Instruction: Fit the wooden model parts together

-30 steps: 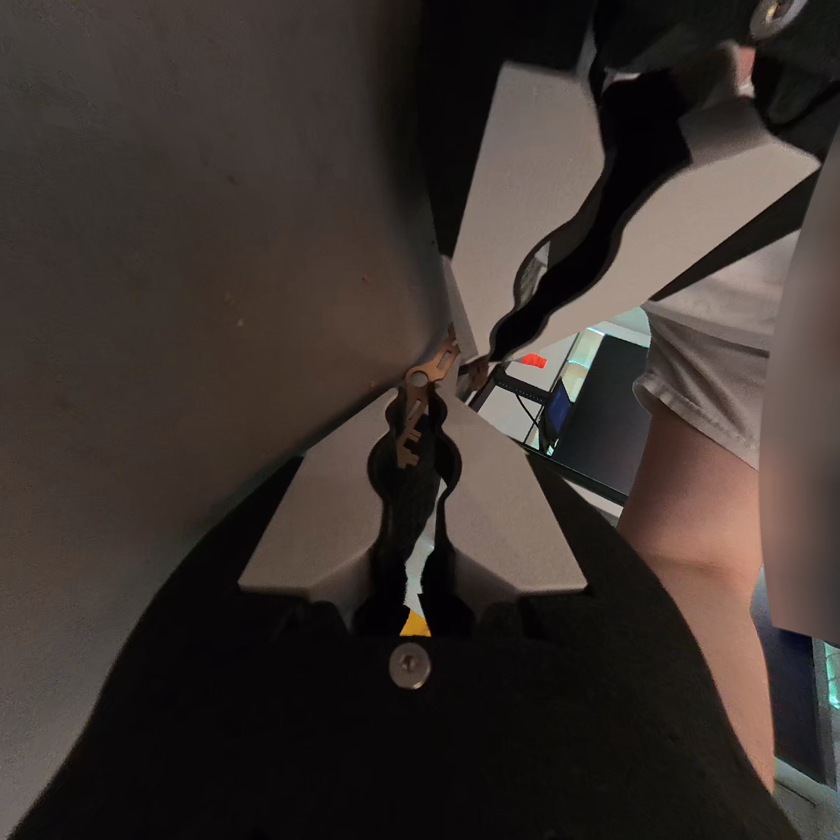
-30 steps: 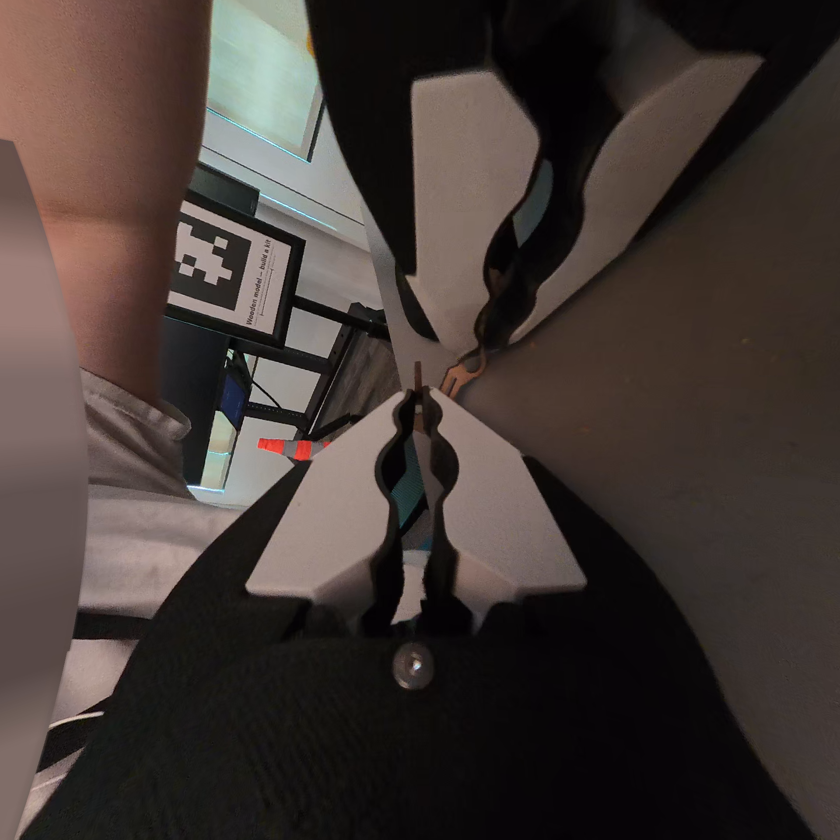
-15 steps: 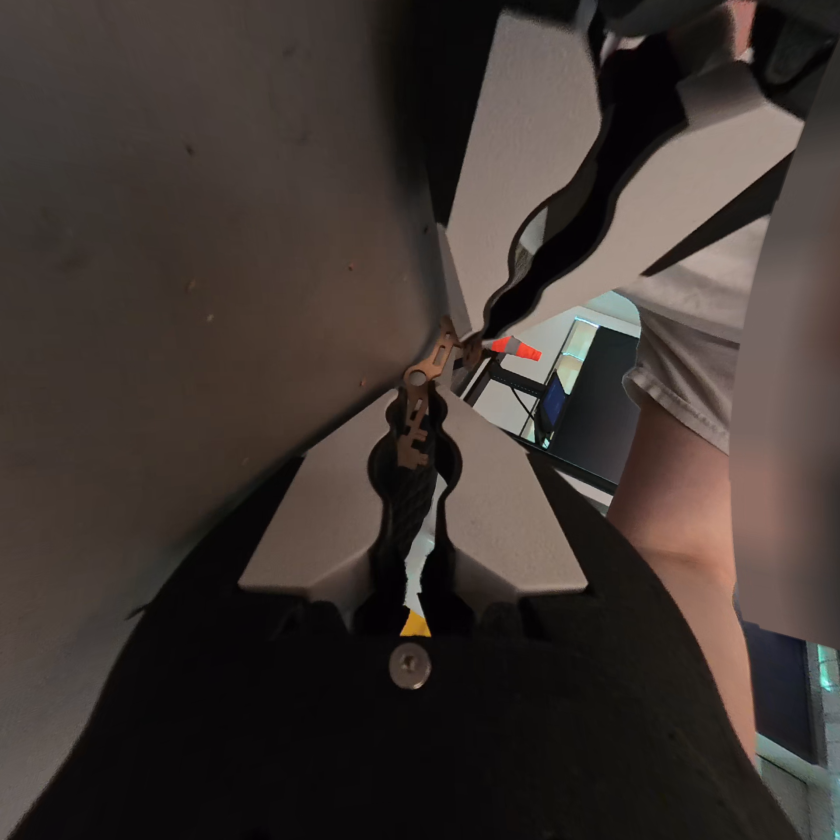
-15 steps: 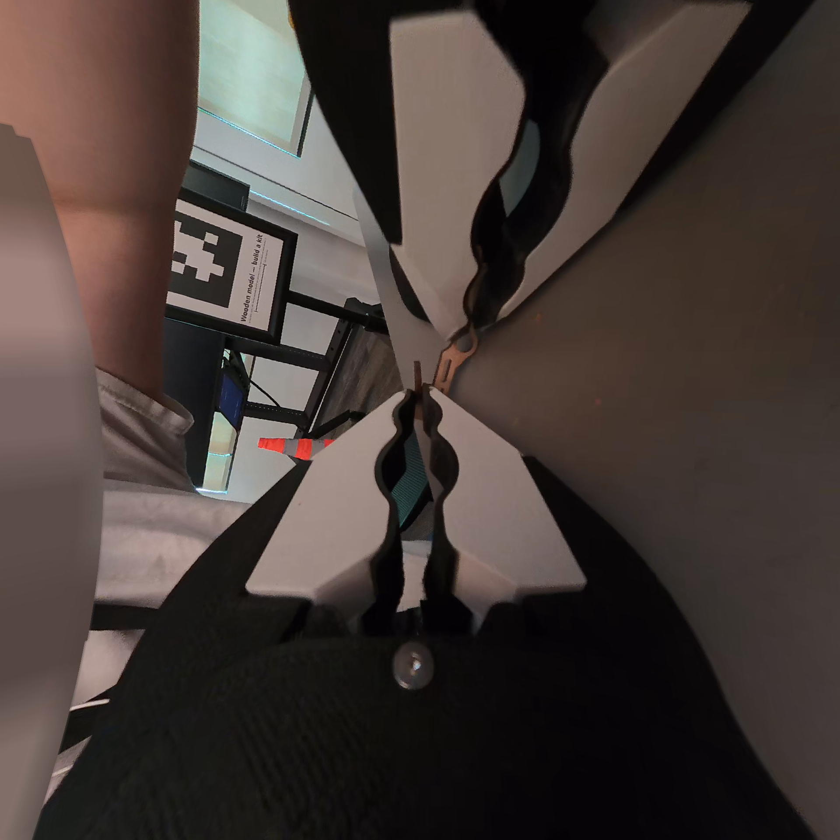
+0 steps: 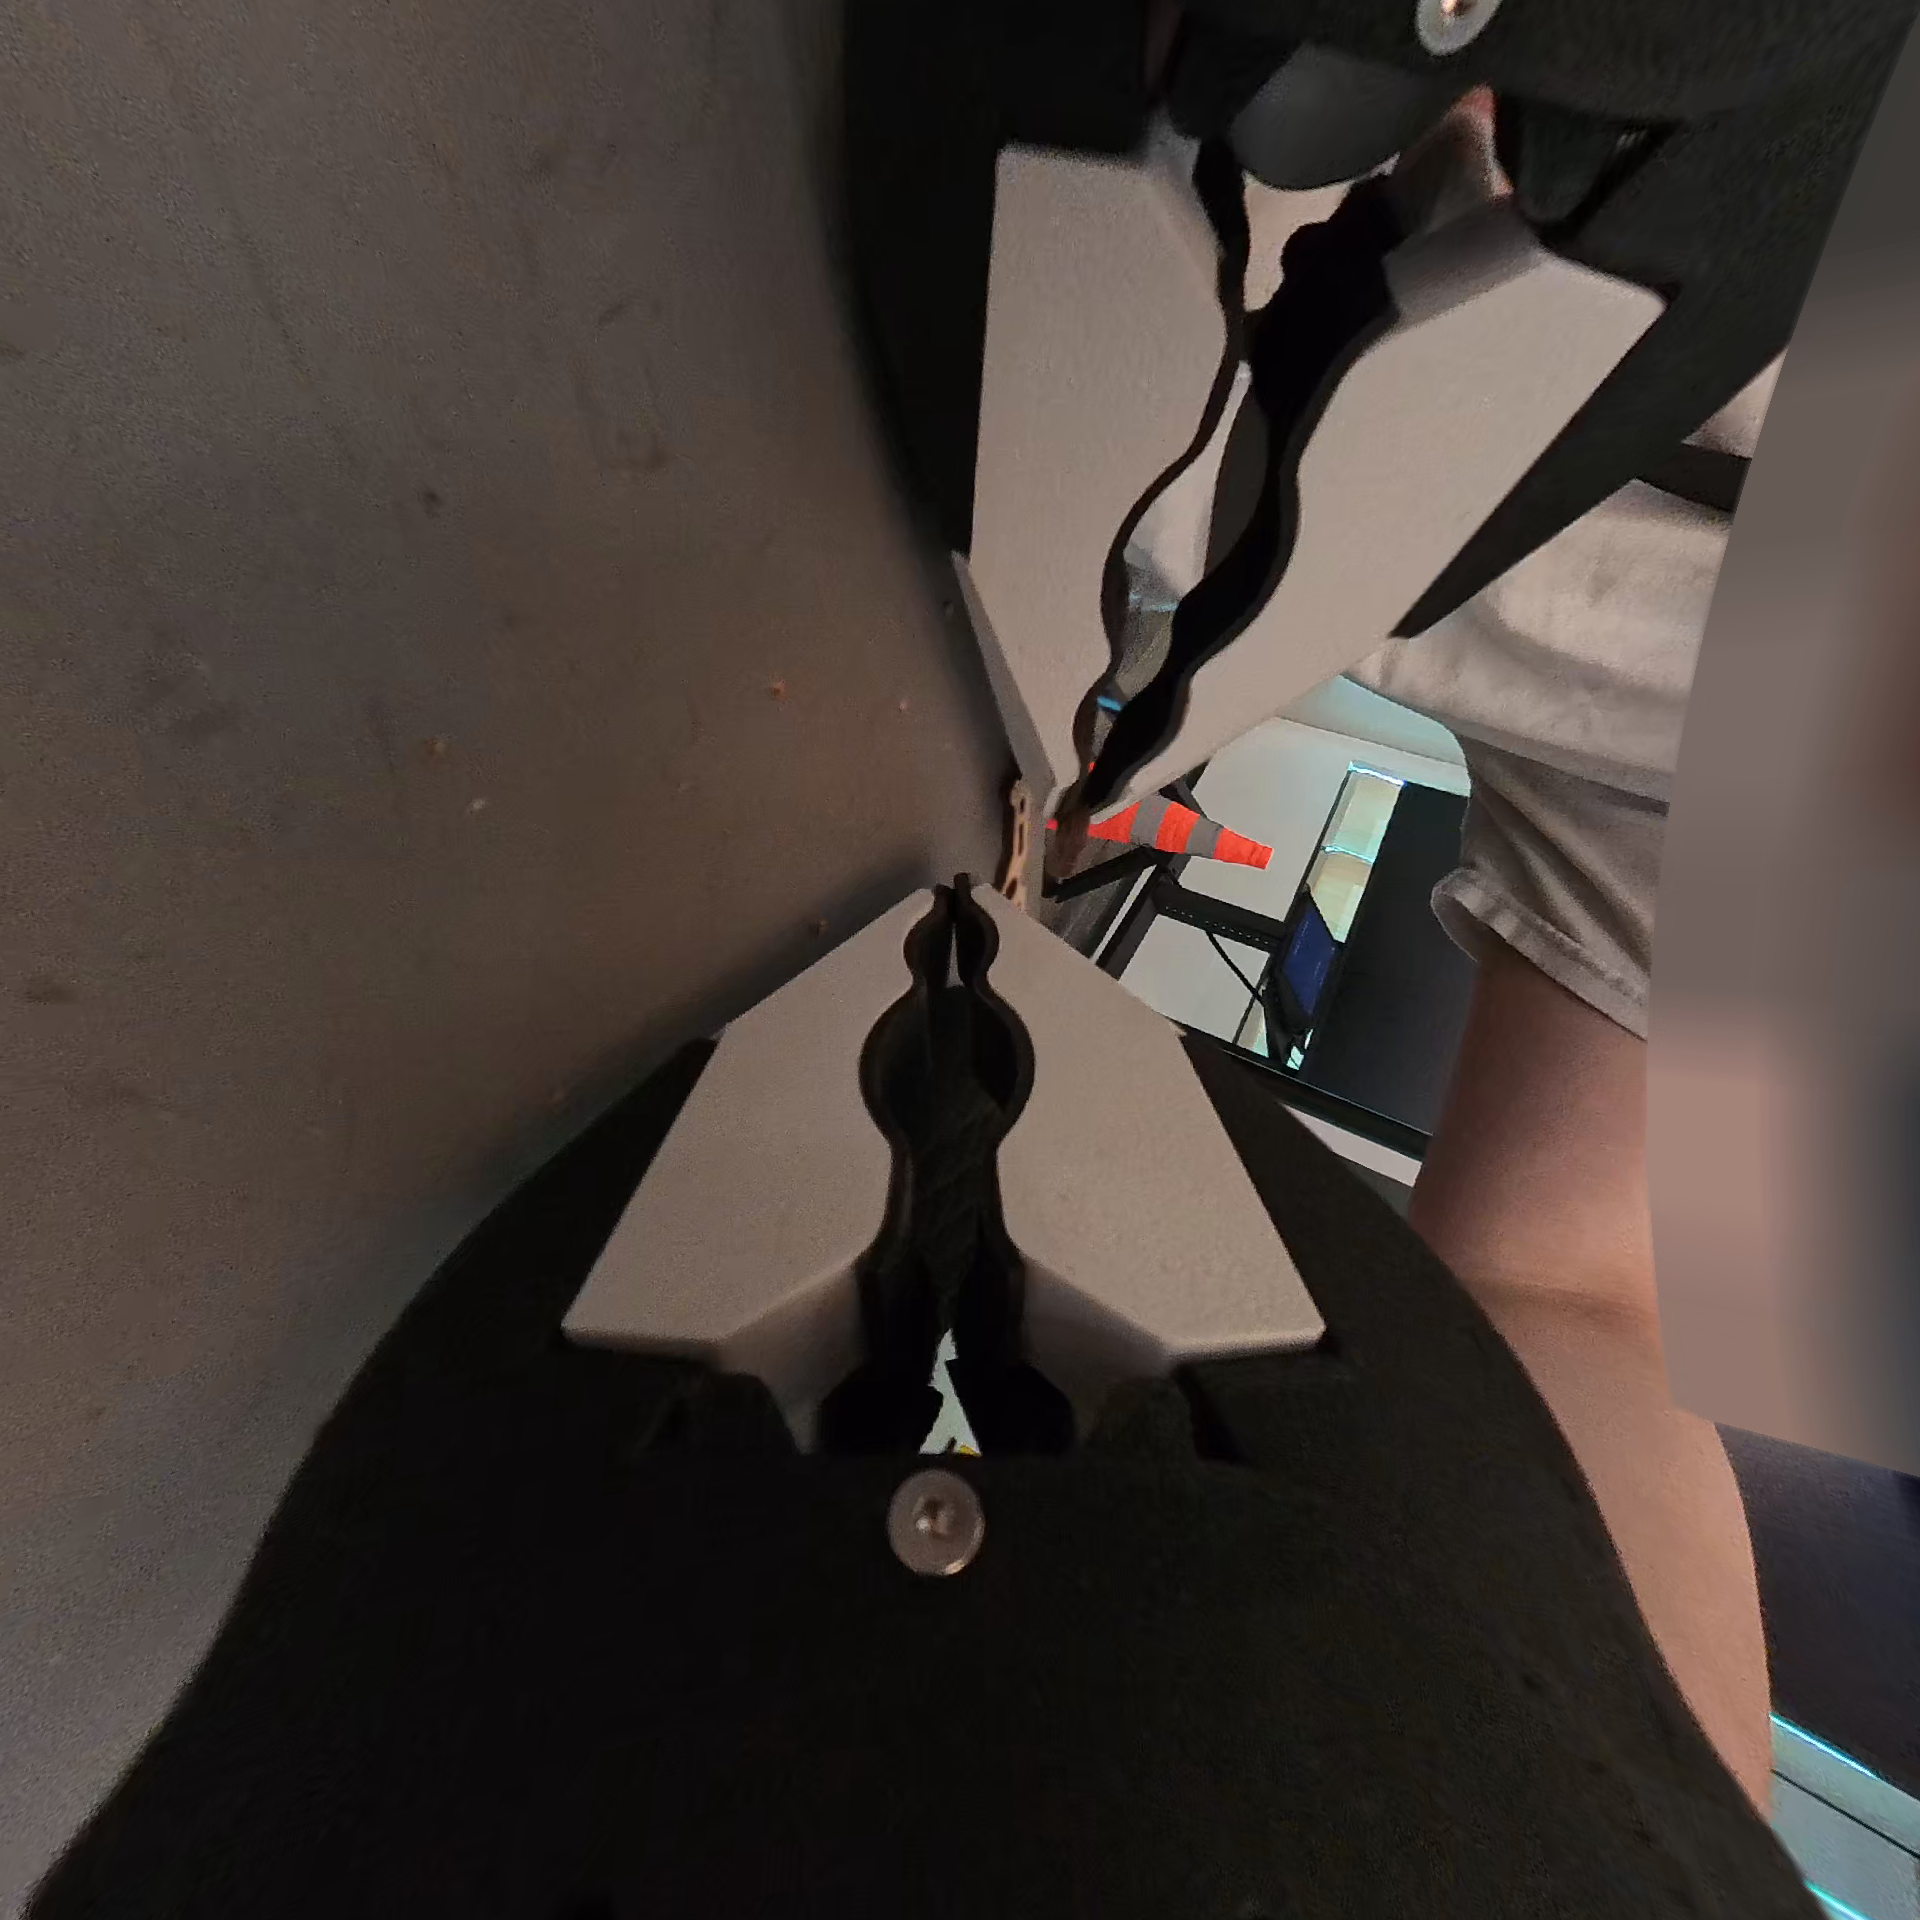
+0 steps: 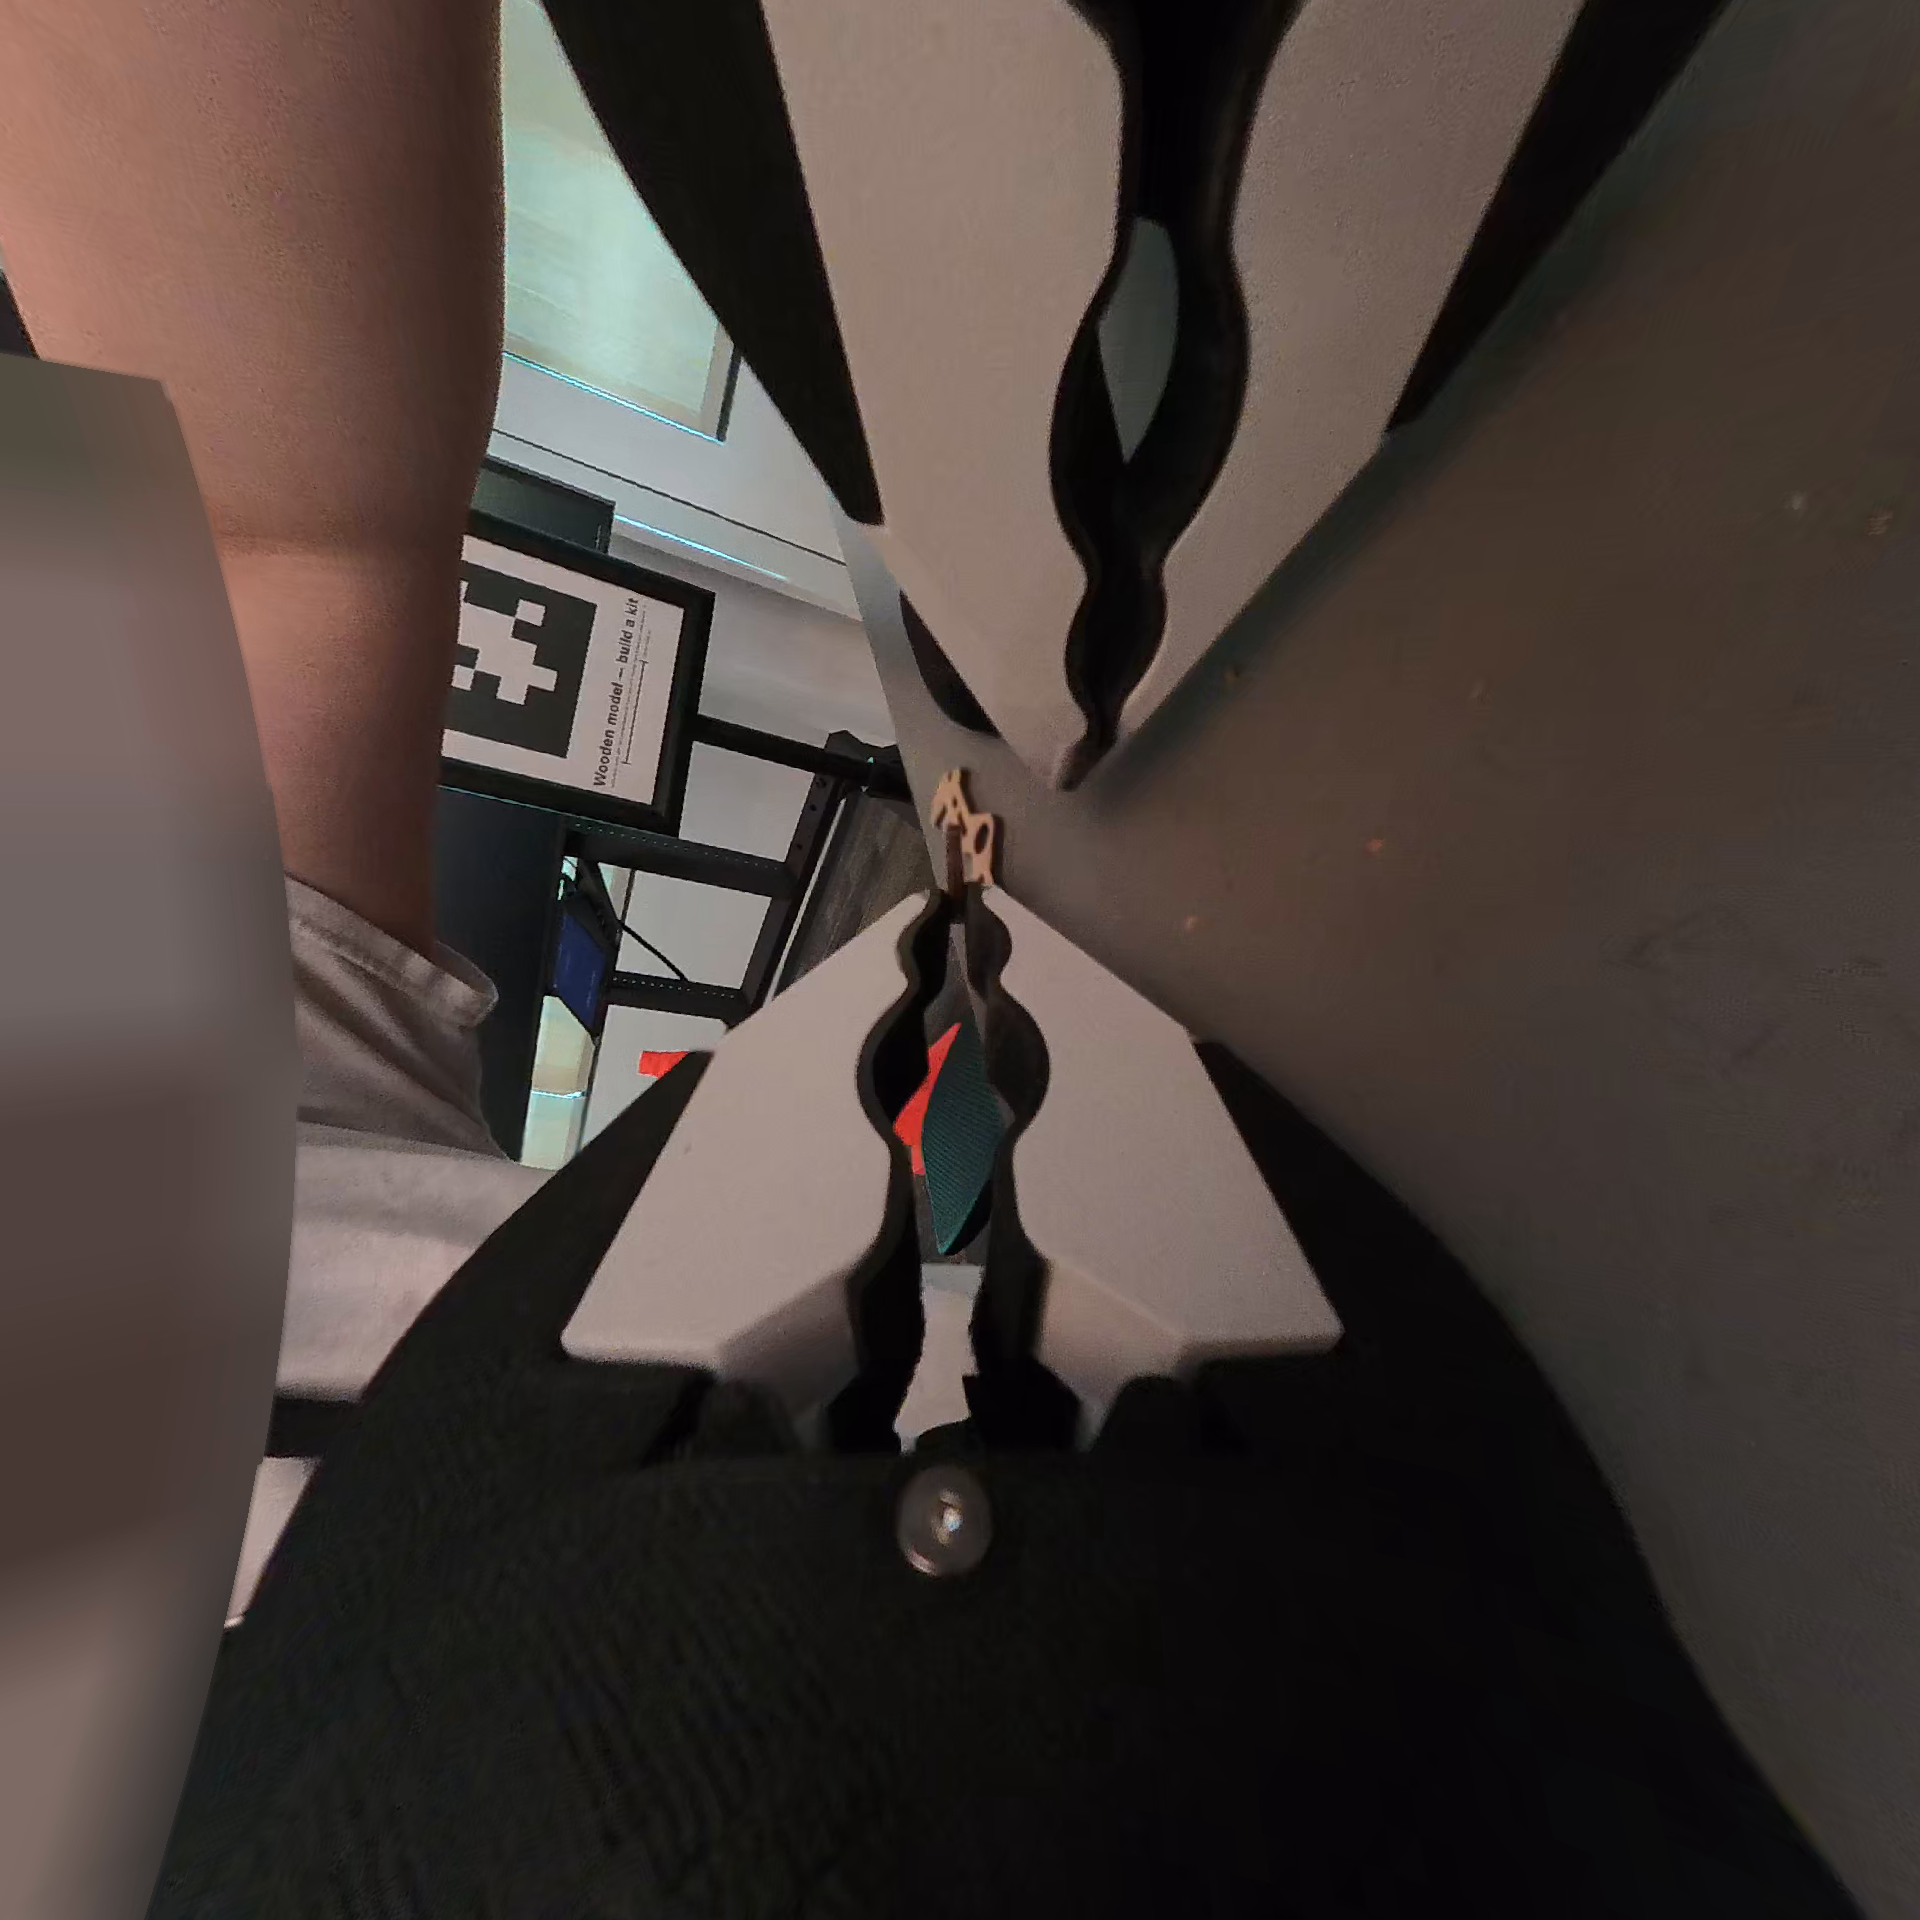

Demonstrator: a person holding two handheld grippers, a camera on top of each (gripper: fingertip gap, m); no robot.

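A small pale wooden part with cut-out holes (image 6: 971,826) sticks out of my right gripper (image 6: 961,906), which is shut on it together with a thin dark edge-on strip. In the left wrist view the same part (image 5: 1023,842) hangs at the right gripper's tip (image 5: 1070,816), just right of my left gripper (image 5: 956,896). The left gripper is shut and shows nothing between its fingers. In the right wrist view it (image 6: 1081,764) sits just above and right of the part, apart from it.
Both grippers hover close over a dark grey tabletop (image 5: 416,623). The person's bare arm (image 5: 1558,1299) and white shirt are beside them. Behind are a framed black-and-white marker card (image 6: 561,686), a black rack (image 6: 727,862) and an orange cone (image 5: 1184,831).
The wooden part that my left gripper held is no longer between its fingers. It now sits at the right gripper's tip, and the left gripper has pulled slightly away, shut.
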